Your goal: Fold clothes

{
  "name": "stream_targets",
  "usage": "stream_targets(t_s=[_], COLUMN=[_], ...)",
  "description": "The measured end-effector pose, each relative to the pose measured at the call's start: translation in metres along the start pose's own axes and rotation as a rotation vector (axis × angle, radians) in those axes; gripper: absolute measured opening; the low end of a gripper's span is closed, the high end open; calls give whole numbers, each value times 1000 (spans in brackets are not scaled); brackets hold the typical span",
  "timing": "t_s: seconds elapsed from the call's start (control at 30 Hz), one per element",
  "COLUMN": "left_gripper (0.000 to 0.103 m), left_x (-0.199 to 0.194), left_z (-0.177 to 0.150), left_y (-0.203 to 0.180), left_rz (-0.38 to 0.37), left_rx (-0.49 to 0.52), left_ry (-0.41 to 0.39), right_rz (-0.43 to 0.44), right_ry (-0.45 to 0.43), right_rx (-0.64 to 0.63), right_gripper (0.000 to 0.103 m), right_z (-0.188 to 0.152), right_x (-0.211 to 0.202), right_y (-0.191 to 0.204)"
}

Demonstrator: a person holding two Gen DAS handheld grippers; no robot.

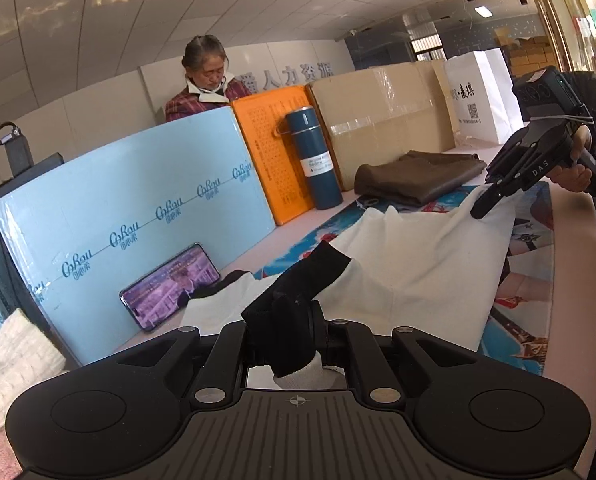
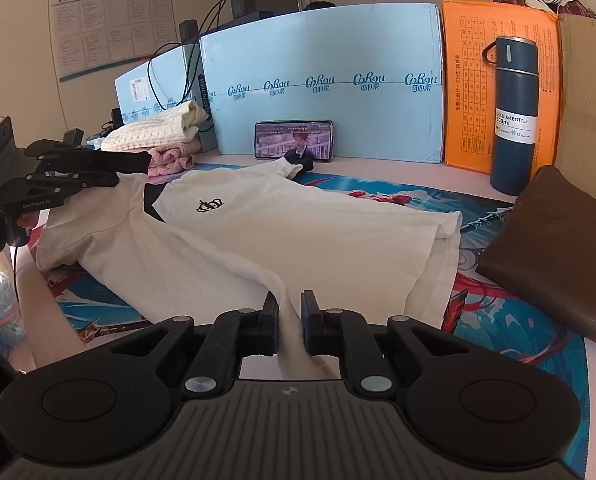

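A white polo shirt (image 2: 298, 224) with black collar and sleeve trim and a small black crown logo lies on the printed mat (image 2: 498, 320). My left gripper (image 1: 287, 320) is shut on the shirt's black-trimmed end (image 1: 298, 276); it also shows in the right wrist view (image 2: 131, 168), lifting that end. My right gripper (image 2: 289, 316) is shut on the shirt's white hem edge; in the left wrist view (image 1: 484, 204) it pinches the far side of the shirt (image 1: 418, 252).
A folded brown garment (image 2: 558, 248) lies at the right, also in the left wrist view (image 1: 418, 176). A blue vacuum bottle (image 2: 514, 116), a phone (image 2: 293, 140), blue and orange boards and a cardboard box line the back. Folded knit sweaters (image 2: 157, 136) sit far left.
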State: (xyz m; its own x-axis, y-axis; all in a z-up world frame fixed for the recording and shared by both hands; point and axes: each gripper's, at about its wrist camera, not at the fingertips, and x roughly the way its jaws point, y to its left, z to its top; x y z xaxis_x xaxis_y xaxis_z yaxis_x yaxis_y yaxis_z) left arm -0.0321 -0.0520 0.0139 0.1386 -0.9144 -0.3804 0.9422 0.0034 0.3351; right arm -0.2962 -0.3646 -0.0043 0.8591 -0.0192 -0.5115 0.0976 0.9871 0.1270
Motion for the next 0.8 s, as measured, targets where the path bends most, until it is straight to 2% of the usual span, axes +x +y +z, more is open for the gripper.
stream_targets(t_s=[0.17, 0.2, 0.27, 0.37, 0.53, 0.57, 0.63, 0.73, 0.8], left_gripper=[17, 17, 29, 41, 49, 52, 52, 62, 65], left_x=[22, 25, 33, 40, 36, 31, 14, -15, -36], left_z=[-8, -10, -14, -18, -23, -23, -23, -29, -36], left_y=[13, 16, 22, 34, 54, 58, 60, 52, 44], left_rz=[-28, -25, -13, 46, 217, 253, 287, 308, 307], left_rx=[-20, -27, -40, -68, -146, -185, -277, -436, -543], left_ry=[76, 90, 118, 136, 135, 127, 92, 33, -3], right_rz=[-11, -21, -50, -112, -226, -252, -287, -302, -298], right_ry=[33, 35, 39, 47, 45, 31, -9, -89, -143], right_rx=[-2, 6, 25, 46, 96, 118, 173, 267, 326], right_gripper=[11, 15, 28, 32, 43, 45, 56, 68, 72], right_z=[3, 3, 2, 0, -5, -6, -8, -14, -19], right_x=[15, 17, 19, 20, 16, 13, 5, -9, -17], right_y=[-10, -12, -17, -24, -30, -31, -28, -18, -8])
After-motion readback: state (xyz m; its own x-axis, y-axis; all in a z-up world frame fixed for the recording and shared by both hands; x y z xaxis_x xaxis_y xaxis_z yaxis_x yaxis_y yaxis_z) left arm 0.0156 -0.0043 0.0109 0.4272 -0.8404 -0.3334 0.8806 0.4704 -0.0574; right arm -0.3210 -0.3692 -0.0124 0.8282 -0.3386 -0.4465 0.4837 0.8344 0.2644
